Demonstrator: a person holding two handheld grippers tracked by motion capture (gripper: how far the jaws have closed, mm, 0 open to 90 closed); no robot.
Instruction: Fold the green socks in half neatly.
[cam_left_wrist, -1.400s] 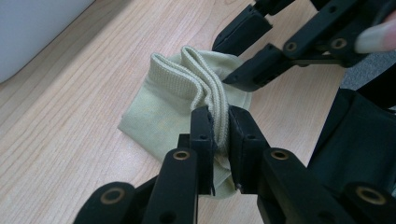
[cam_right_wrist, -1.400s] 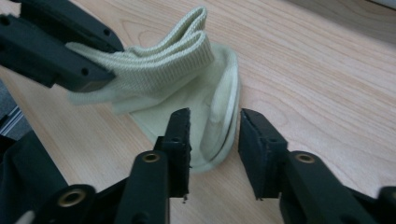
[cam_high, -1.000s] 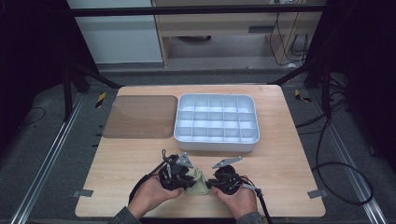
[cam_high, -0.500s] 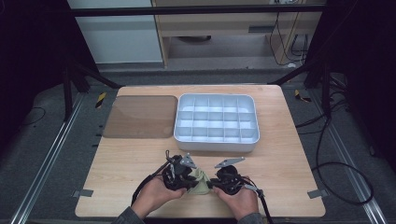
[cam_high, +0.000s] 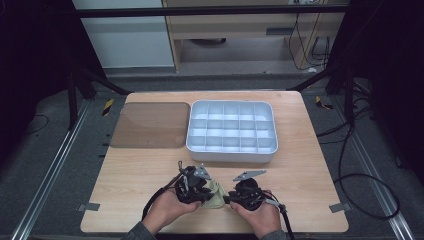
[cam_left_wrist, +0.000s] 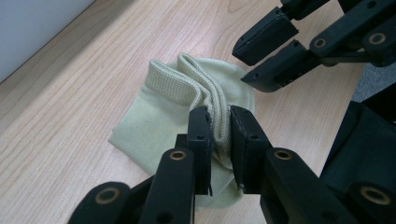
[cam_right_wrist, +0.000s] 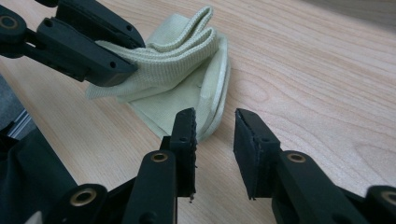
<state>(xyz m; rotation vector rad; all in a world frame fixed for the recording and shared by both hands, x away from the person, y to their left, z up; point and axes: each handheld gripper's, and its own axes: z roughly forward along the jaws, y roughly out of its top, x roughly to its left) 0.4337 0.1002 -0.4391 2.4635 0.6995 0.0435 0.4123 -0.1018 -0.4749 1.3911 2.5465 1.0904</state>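
A pale green folded sock (cam_high: 216, 194) lies on the wooden table near its front edge, between the two grippers. My left gripper (cam_left_wrist: 219, 126) is shut on the sock's (cam_left_wrist: 159, 116) ribbed cuff, bunching the folds between its jaws. In the high view the left gripper (cam_high: 205, 195) is at the sock's left side. My right gripper (cam_right_wrist: 212, 123) stands open just short of the sock's (cam_right_wrist: 187, 60) rounded edge, with bare wood between its jaws. From above, the right gripper (cam_high: 228, 200) is at the sock's right side.
A white tray (cam_high: 231, 150) divided into several compartments stands behind the grippers at the table's middle. A brown translucent lid (cam_high: 150, 125) lies flat to its left. The table's front edge is just below the hands.
The hands have shifted only slightly near the front edge. The sock stays between the two grippers.
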